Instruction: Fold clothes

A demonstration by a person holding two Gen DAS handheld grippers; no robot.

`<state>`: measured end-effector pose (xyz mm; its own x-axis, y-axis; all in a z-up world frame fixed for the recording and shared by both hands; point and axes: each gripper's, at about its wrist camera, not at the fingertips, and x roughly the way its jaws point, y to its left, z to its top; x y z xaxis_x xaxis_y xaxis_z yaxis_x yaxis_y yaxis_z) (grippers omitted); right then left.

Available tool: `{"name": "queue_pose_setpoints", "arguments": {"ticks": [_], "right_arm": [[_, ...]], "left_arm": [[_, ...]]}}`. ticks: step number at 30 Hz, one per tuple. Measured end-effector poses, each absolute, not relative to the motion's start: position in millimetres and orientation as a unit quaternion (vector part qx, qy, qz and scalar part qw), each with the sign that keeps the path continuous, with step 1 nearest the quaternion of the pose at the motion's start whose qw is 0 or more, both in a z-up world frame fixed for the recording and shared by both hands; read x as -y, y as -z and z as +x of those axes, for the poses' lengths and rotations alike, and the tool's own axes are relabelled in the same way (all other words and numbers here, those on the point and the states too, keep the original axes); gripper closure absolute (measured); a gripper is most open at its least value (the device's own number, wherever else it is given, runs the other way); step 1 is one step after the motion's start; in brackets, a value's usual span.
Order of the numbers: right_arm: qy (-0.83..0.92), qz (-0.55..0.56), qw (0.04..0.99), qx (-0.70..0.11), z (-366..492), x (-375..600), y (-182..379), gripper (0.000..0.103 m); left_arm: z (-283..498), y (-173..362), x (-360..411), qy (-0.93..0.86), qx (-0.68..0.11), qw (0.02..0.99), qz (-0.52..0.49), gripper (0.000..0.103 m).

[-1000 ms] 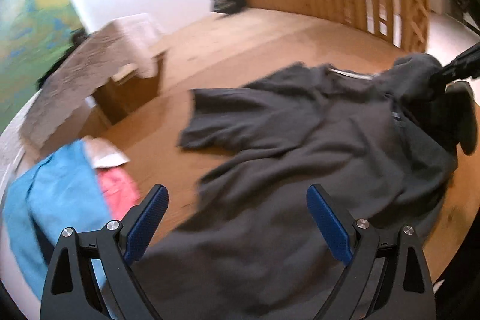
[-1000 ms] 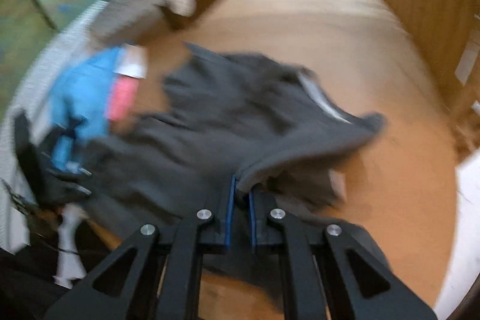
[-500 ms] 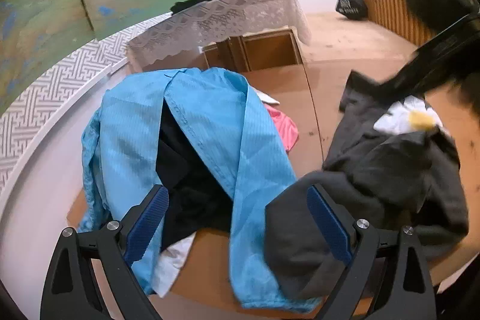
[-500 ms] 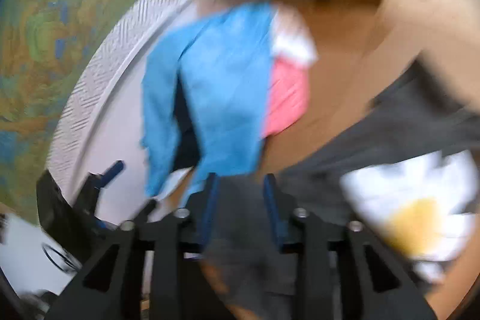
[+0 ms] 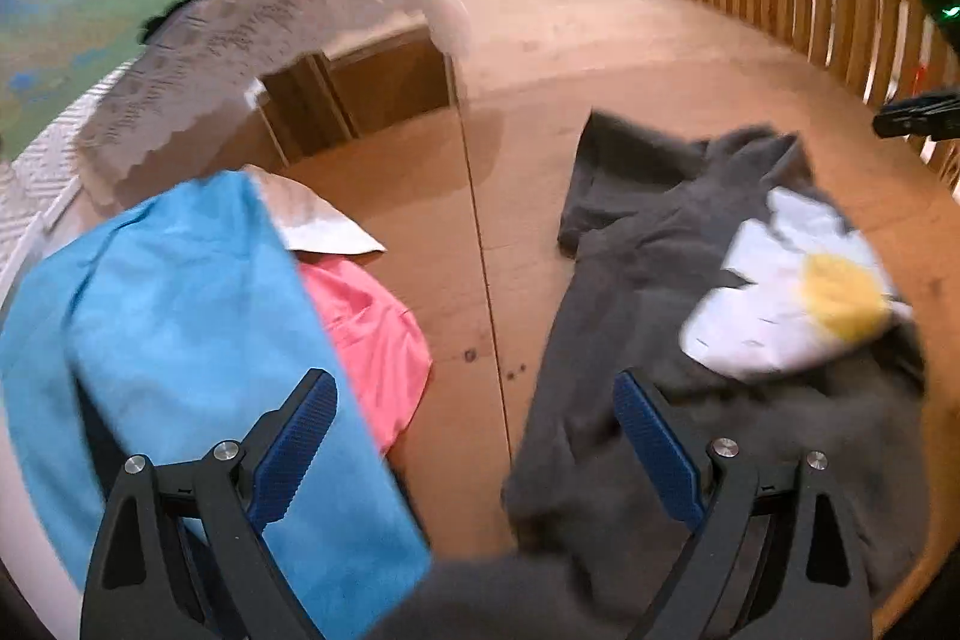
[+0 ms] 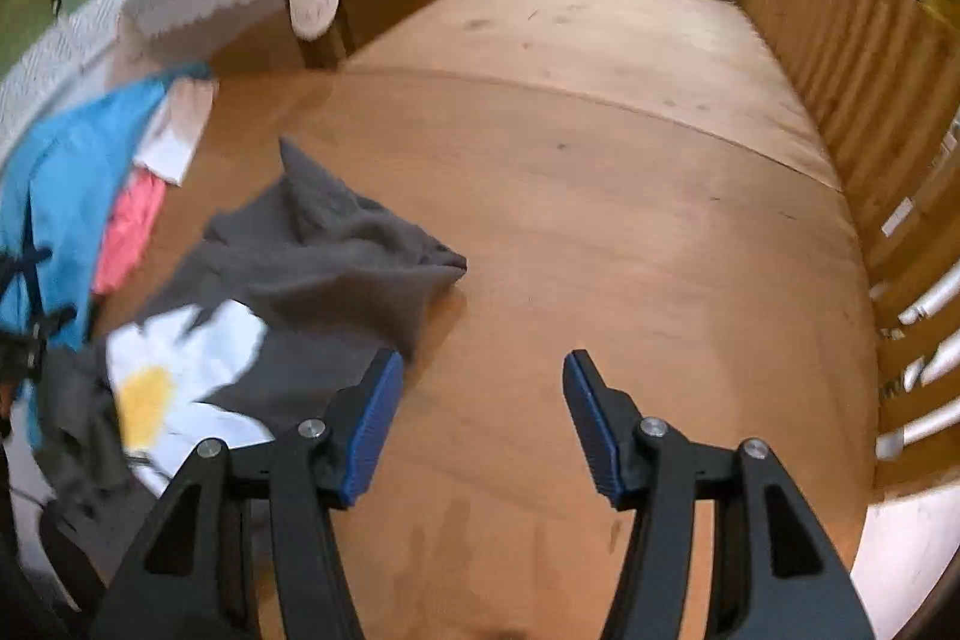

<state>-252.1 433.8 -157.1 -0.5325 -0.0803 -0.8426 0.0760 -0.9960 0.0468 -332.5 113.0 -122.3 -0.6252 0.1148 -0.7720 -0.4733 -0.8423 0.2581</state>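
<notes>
Left wrist view shows your left tongs [image 5: 474, 418] spread wide, gripping nothing, above a blue garment [image 5: 180, 316] and a pink one [image 5: 372, 328] on the wooden table [image 5: 480, 196]. To the right lies the crumpled grey shirt [image 5: 636, 292], its daisy print [image 5: 792, 298] facing up. Your right tongs [image 6: 480, 400] also stand wide and empty, just right of the shirt's edge.

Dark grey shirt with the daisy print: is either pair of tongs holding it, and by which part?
Nothing is held. The left tongs and right tongs are both open, and the grey shirt lies crumpled on the table.
</notes>
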Motion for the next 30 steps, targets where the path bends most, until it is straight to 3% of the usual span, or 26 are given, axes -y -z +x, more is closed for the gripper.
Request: {"name": "queue_pose_setpoints", "arguments": {"ticks": [8,13,15,16,17,19,24,30], "right_arm": [[0.869,0.479,0.125,-0.009,-288,-424,182,0.048],[0.861,0.478,0.156,-0.081,-300,-412,182,0.048],[0.858,0.474,0.169,-0.106,-303,-409,182,0.048],[0.856,0.472,0.176,-0.117,-305,-407,182,0.047],[0.854,0.47,0.183,-0.129,-307,-406,182,0.047],[0.851,0.464,0.194,-0.15,-308,-406,182,0.046],[0.843,0.455,0.237,-0.16,-322,-408,186,0.046],[0.835,0.47,0.278,-0.067,-351,-417,189,0.046]], "left_arm": [[-386,177,-156,-0.822,-0.253,0.195,-0.472,0.009],[-393,187,-164,-0.806,-0.248,0.219,-0.491,0.013],[-392,186,-166,-0.801,-0.241,0.237,-0.493,0.028],[-388,185,-169,-0.797,-0.236,0.254,-0.495,0.046],[-385,185,-171,-0.792,-0.23,0.271,-0.497,0.071],[-377,183,-175,-0.782,-0.22,0.302,-0.499,0.099],[-362,177,-178,-0.786,-0.21,0.322,-0.484,0.1],[-351,125,-113,-0.824,-0.115,0.315,-0.456,0.1]]}}
